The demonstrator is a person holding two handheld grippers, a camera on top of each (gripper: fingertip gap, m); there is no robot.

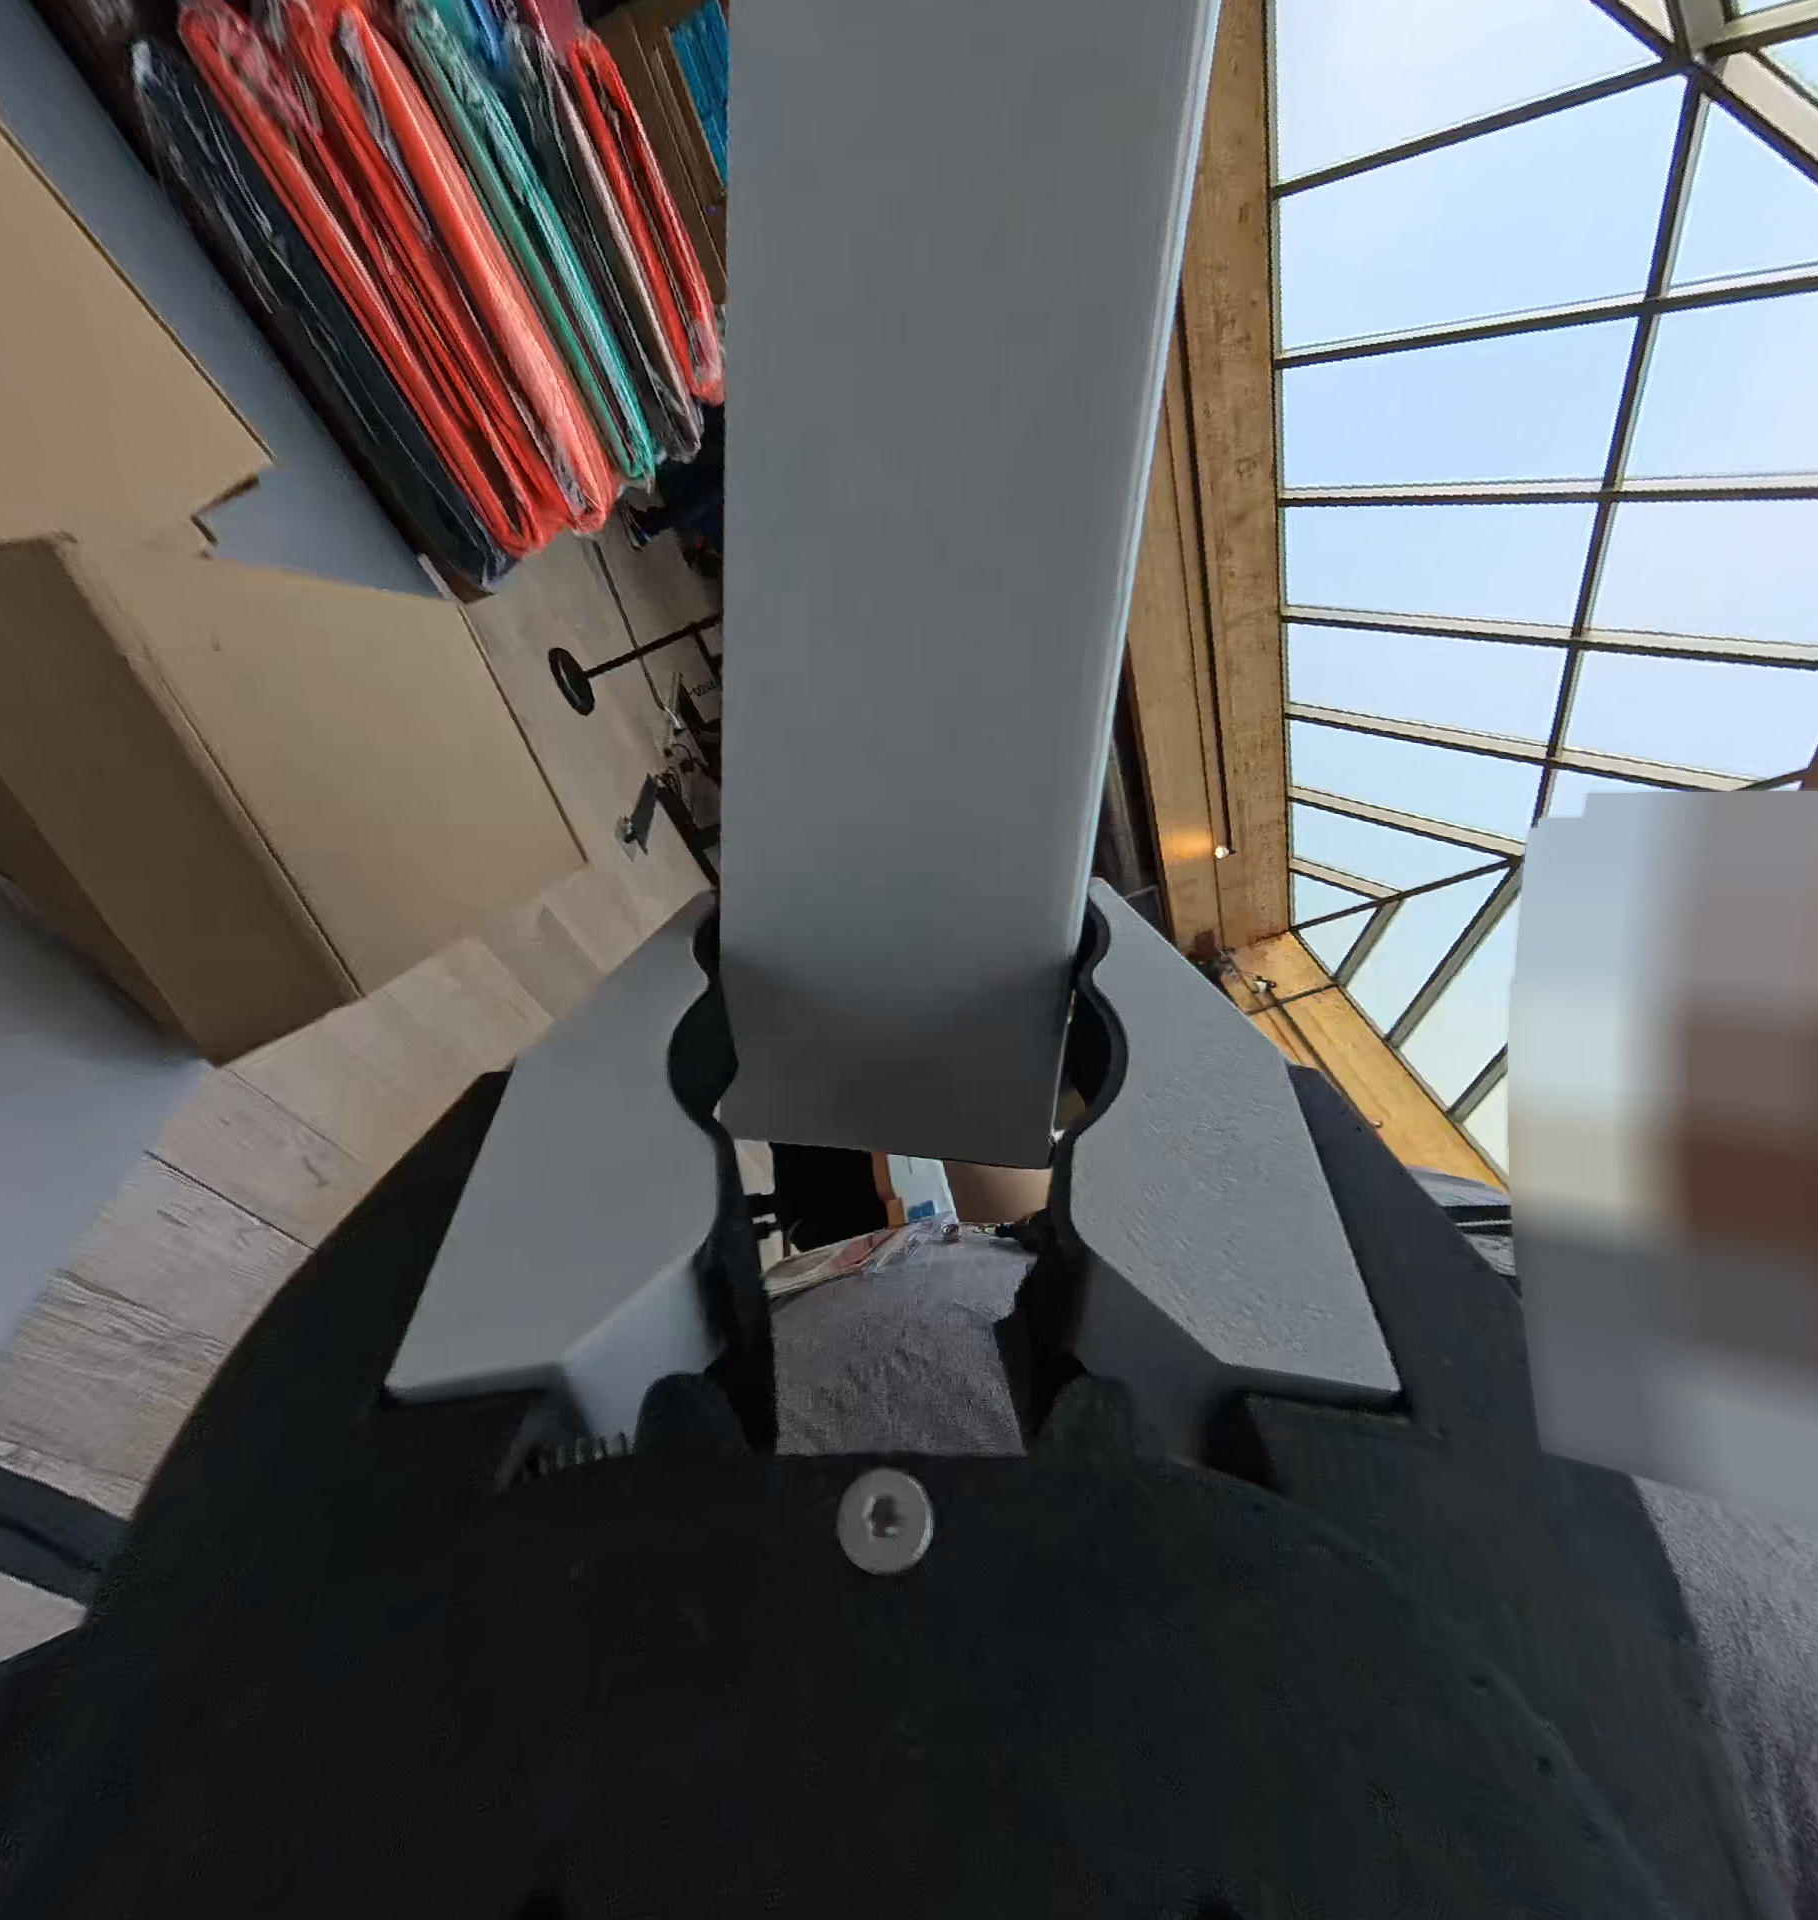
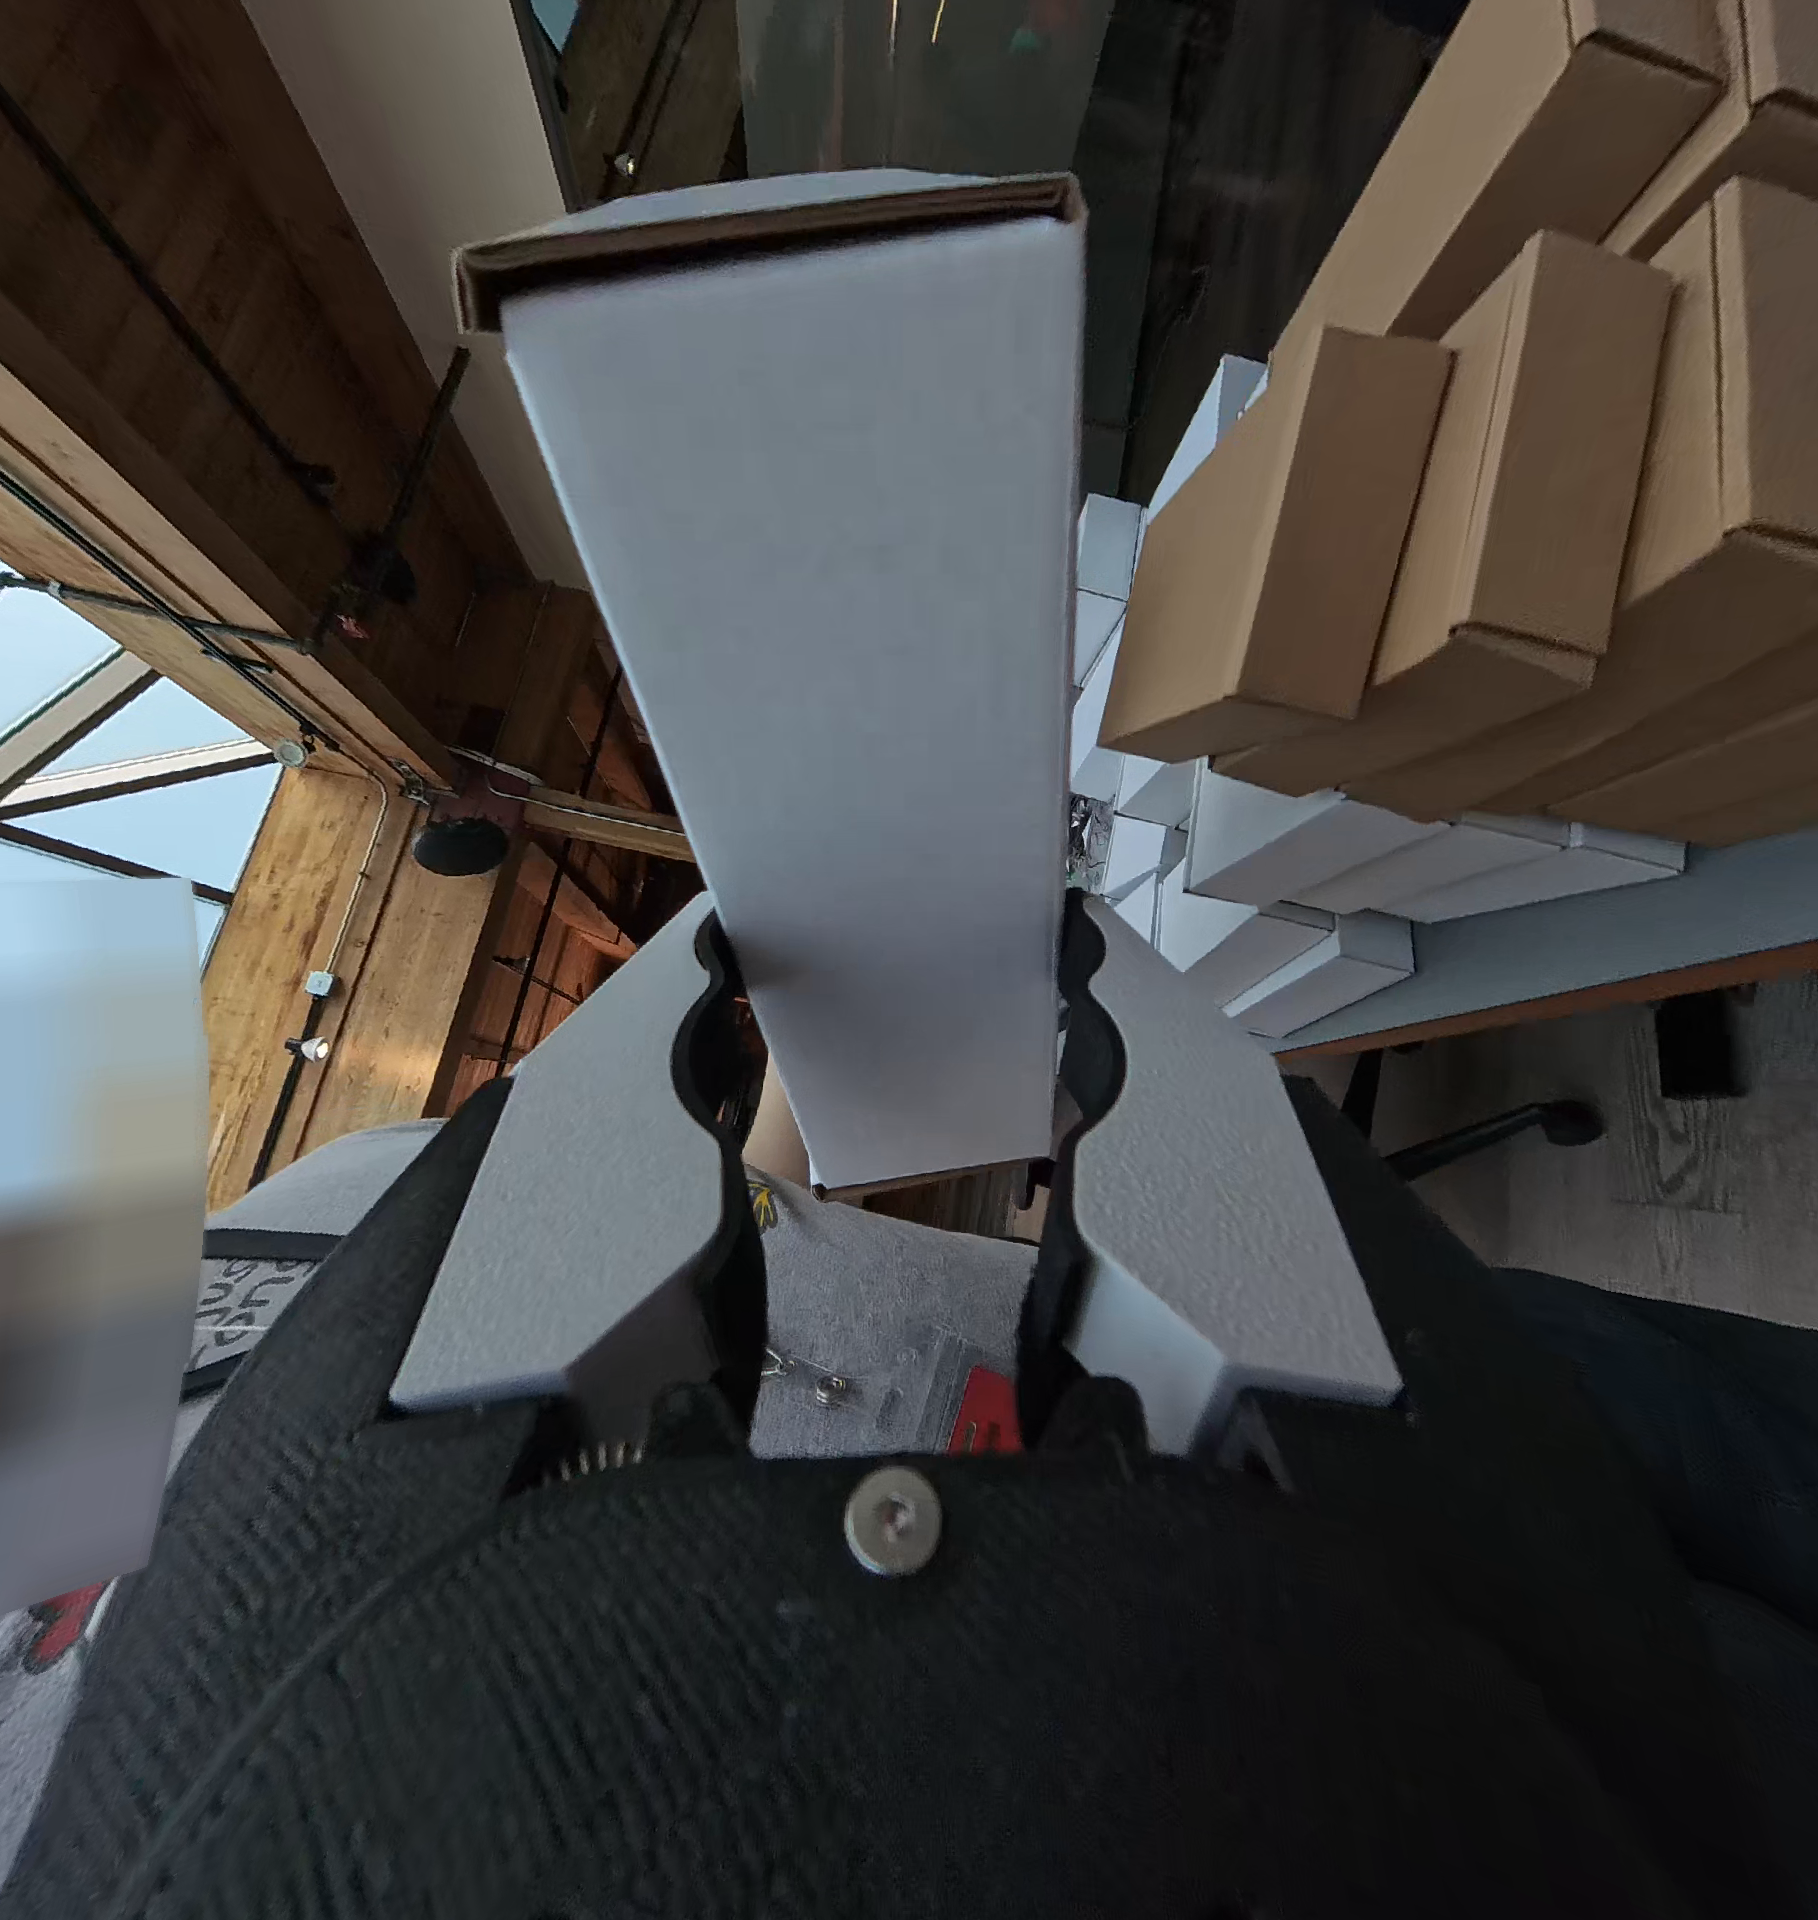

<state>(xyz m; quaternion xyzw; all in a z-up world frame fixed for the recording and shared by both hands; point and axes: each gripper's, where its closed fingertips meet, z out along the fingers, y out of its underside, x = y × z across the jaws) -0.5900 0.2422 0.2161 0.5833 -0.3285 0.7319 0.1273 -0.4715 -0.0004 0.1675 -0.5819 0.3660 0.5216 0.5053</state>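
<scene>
My left gripper is shut on a long white cardboard box. The box stands between the grey fingers and runs up past the top of the left wrist view. My right gripper is shut on a long white cardboard box whose far end shows brown folded edges. I cannot tell whether the two views show the same box. Both grippers are tilted up, close to a person's grey shirt.
Left wrist view: flat red, teal and black packets, brown cardboard boxes, a glass roof. Right wrist view: stacked brown boxes and white boxes on a grey table, wooden beams. The gap from one gripper's tips to the other's is roughly 30 centimeters.
</scene>
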